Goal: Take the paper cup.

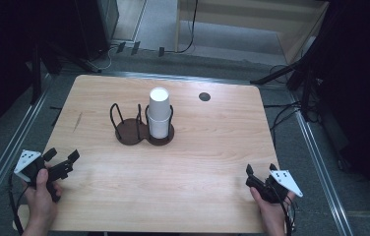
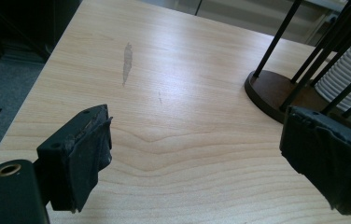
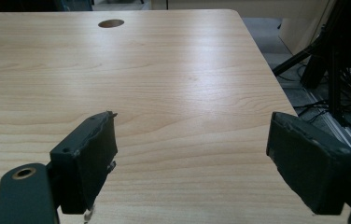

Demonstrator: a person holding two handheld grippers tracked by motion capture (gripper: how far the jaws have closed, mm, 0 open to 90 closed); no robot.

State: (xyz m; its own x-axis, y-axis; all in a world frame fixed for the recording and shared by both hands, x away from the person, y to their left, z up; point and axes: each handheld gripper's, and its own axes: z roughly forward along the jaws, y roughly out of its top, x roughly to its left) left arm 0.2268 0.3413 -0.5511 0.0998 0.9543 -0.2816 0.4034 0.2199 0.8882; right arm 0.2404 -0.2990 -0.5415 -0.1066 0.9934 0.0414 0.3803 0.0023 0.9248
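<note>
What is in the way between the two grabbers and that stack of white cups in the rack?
Nothing visible. Bare table lies between the left gripper, the right gripper and the cup stack. Only the rack's own black wire loops stand around the cups.

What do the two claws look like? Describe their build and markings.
Both are black, each with two blocky padded jaws. The left claw and right claw each carry a pale grey three-cornered plate with dark dots, and thin dark cables trail from them. The forearms are bare.
</note>
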